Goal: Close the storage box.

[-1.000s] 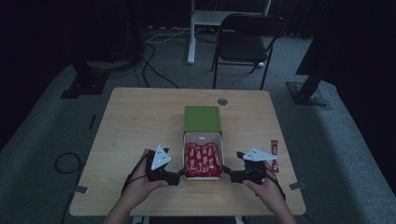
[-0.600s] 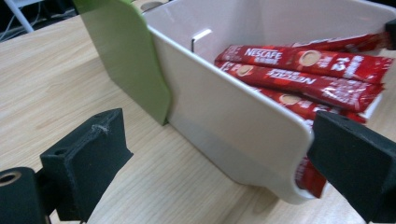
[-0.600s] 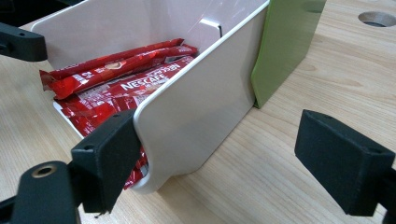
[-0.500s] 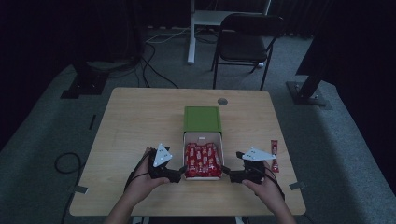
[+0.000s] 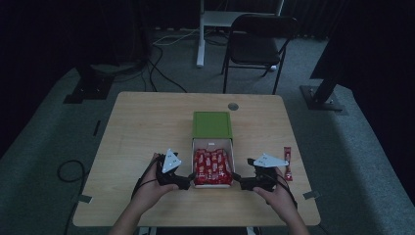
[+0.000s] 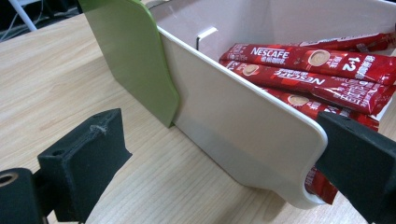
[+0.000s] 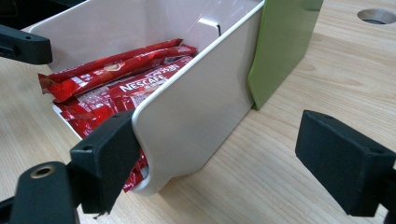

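- Red Nescafe coffee sachets [image 5: 212, 166] heaped in white plastic drawer [image 5: 211, 143], pulled from green sleeve [image 5: 211, 125] on wooden counter [image 5: 142, 127].
- Left claw [image 6: 224, 163] spread, straddling drawer's side wall; right claw [image 7: 233, 163] likewise.
- Seen from above alone: stray red sachet [image 5: 287, 163] beside right hand [image 5: 276, 193].
- Sachet print unreadable from above.

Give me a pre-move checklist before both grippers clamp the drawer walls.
1. Left gripper open, fingers straddling the white drawer side wall: ok.
2. Right gripper open, straddling the opposite wall: ok.
3. Red sachets lying inside the drawer, none over the rim: ok.
4. Inner fingers clear of sachets: cannot tell, they sit close.
5. Green sleeve seated square on the drawer's far end: ok.
6. Stray sachet on the table, beside the right hand: not ok if the hand sweeps right.
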`<action>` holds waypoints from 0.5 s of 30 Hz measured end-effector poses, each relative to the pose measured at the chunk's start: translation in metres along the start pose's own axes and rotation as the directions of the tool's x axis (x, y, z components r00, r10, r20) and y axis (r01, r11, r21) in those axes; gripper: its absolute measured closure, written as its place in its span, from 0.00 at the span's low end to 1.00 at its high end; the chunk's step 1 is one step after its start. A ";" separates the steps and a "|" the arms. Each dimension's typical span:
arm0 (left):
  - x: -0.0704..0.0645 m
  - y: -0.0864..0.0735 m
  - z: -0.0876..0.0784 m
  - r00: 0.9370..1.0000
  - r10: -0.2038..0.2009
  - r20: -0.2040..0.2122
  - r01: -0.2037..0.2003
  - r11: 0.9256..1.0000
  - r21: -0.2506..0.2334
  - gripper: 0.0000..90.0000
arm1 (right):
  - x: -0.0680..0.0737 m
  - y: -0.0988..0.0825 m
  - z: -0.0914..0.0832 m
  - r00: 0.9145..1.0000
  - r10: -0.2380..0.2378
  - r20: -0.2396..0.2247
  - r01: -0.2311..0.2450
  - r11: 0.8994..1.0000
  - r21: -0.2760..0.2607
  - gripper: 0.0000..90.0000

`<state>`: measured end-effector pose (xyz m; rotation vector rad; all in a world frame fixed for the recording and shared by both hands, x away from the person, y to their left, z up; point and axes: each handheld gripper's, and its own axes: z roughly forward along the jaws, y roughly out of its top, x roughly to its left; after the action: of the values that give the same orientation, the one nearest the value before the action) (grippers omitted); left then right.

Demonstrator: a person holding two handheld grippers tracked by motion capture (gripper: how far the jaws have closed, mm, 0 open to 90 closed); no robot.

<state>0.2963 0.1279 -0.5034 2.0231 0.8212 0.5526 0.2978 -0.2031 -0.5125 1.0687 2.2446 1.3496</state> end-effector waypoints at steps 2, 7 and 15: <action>0.001 0.000 0.001 1.000 -0.003 0.001 0.003 1.000 -0.001 0.05 | 0.000 0.000 0.000 1.000 0.000 0.002 0.000 1.000 0.000 0.15; 0.003 0.001 0.003 1.000 -0.006 0.000 0.006 1.000 0.003 0.05 | -0.002 0.001 0.002 1.000 0.003 0.003 -0.003 1.000 -0.001 0.15; 0.005 0.004 0.005 1.000 0.004 -0.004 -0.004 1.000 0.013 0.05 | -0.004 0.003 0.004 1.000 0.003 0.007 -0.003 1.000 -0.002 0.15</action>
<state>0.3045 0.1268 -0.5022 2.0366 0.8254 0.5552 0.3044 -0.2029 -0.5126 1.0746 2.2375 1.3469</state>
